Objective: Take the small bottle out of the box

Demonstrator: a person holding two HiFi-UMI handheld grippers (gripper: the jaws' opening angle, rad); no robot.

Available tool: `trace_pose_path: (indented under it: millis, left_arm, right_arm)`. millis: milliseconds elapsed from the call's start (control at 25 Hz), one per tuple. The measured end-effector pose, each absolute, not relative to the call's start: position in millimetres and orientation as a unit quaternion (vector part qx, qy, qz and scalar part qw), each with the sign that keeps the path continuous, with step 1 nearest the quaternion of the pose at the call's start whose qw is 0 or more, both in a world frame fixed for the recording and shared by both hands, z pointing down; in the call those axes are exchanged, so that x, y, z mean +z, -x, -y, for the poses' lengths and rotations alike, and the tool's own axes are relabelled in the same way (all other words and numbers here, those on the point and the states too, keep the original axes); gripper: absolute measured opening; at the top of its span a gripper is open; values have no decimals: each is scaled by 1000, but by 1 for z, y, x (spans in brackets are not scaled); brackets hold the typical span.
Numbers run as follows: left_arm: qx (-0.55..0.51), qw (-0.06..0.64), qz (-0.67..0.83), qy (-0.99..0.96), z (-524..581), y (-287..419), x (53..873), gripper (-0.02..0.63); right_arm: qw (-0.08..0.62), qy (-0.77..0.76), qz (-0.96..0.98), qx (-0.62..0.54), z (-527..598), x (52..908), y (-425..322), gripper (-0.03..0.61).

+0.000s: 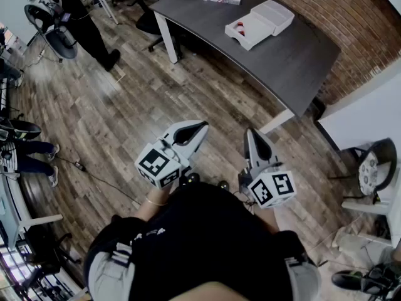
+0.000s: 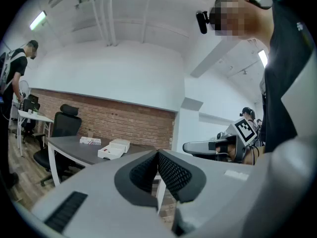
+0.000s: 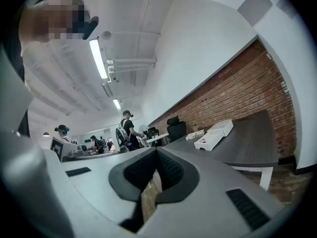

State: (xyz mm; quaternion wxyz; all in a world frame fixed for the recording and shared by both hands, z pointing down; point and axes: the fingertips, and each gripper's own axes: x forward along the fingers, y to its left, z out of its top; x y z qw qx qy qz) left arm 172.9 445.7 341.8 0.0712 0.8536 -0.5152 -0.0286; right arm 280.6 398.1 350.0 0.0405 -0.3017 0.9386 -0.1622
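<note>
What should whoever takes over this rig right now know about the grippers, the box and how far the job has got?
Left gripper: shut, empty, held level near the body.
Right gripper: the same.
The open white box sits on the grey table, well ahead of both grippers. A red item, perhaps the small bottle, lies inside.
Done: nothing.
Left: approach the table, grasp the bottle, lift it out.
</note>
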Motion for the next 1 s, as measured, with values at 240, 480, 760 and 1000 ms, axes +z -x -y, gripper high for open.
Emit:
trace_pose_path:
  millis: [240, 480, 760, 1000]
  left_arm:
    - [-22, 69, 520, -851, -445, -183, 342, 3]
    - [3, 68, 539, -840, -447, -192, 349, 3]
    - [2, 66, 549, -833, -446, -211, 349, 3]
    - [15, 63, 567, -821, -447, -223, 356, 3]
  right_arm:
    - [41, 296, -939, -168, -397, 355, -290, -2]
    - [54, 297, -937, -178, -390, 355, -305, -2]
    - [47, 297, -938, -172, -381, 357, -326, 0]
    - [41, 295, -938, -179, -372, 368, -348, 0]
